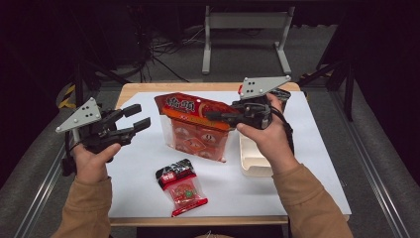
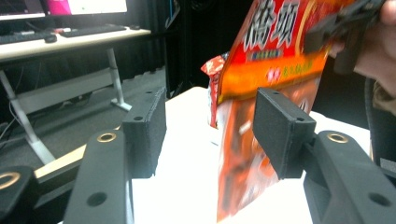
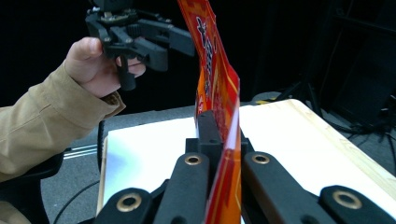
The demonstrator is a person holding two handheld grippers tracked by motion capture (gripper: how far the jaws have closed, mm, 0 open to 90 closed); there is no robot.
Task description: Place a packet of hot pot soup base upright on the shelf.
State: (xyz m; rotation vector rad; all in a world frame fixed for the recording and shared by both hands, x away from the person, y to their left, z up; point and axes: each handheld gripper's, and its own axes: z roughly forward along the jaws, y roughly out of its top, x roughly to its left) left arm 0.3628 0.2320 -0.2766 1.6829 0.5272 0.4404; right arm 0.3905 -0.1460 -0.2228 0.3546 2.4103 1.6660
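large red bag (image 2: 271,70) cut off top and bottom, lower half blurred; white tray (image 1: 252,158) half hidden behind right hand (image 1: 265,141).

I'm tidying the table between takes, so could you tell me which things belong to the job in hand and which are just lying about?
In use:
- large red snack bag, clamped at its top edge by the right gripper
- left gripper, jaws open beside the bag, nothing between them

Lying about:
- small red packet, near the front edge
- cream tray, under the right hand

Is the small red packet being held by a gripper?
No, the small red packet lies alone on the white sheet.
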